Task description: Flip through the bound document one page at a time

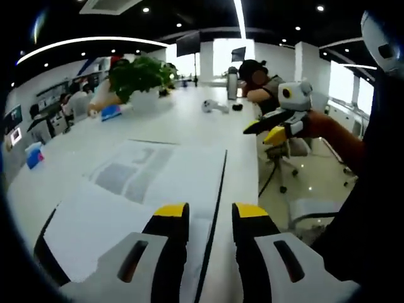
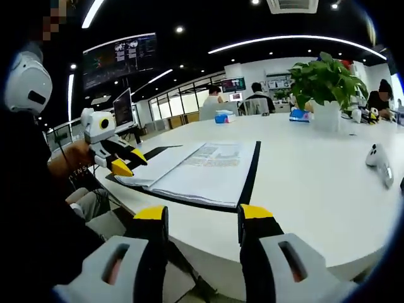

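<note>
— Two grippers, both with jaws spread and empty; where do we stand?

— Between pages. Bound document [image 2: 202,169] lies open on the counter [image 2: 315,183]; left gripper [image 2: 123,161] at its nine-o'clock edge; right gripper [image 2: 203,222] must pinch one sheet.

White table [image 2: 315,183]. White pages with grey print on open document [image 2: 202,167], black cover border around them. Yellow tips, black jaws, pale grey bodies on left gripper [image 1: 210,218] and right gripper [image 2: 202,221]. Green leaves on plant [image 2: 325,79], white pot. Blue tissue box [image 2: 222,117]. White controller [image 2: 379,161].
</note>
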The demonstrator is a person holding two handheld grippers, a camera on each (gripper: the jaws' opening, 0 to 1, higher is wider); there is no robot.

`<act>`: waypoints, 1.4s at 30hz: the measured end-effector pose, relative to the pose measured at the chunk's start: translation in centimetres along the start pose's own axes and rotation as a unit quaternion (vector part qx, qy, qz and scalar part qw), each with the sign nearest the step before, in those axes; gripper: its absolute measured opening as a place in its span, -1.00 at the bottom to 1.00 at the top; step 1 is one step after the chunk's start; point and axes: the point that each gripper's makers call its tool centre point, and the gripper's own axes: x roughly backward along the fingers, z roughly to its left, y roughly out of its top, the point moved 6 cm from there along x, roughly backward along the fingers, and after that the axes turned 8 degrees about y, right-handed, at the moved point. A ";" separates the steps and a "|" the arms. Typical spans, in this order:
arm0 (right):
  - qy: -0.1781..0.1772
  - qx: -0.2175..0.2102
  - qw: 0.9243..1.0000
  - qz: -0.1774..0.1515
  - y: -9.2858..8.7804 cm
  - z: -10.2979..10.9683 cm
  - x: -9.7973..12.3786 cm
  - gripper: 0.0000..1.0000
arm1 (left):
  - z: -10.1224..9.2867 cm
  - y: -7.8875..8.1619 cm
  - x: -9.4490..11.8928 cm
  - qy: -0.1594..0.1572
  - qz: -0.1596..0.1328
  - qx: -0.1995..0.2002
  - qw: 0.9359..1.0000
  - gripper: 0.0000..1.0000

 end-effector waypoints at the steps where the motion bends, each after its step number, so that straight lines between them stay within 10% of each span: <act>1: -0.002 -0.001 1.000 0.002 -0.2 0.0 0.1 -0.12 | -0.1 0.2 -0.6 -0.005 0.005 -0.010 1.000 -0.41; 23: 0.001 0.043 0.998 0.041 -1.3 0.8 2.8 -0.11 | -0.8 0.8 -6.7 -0.039 0.054 -0.036 0.997 -0.41; 42: -0.012 0.041 0.998 0.037 -1.5 0.1 2.6 -0.12 | 0.6 0.0 -7.1 -0.051 0.066 0.004 0.996 -0.44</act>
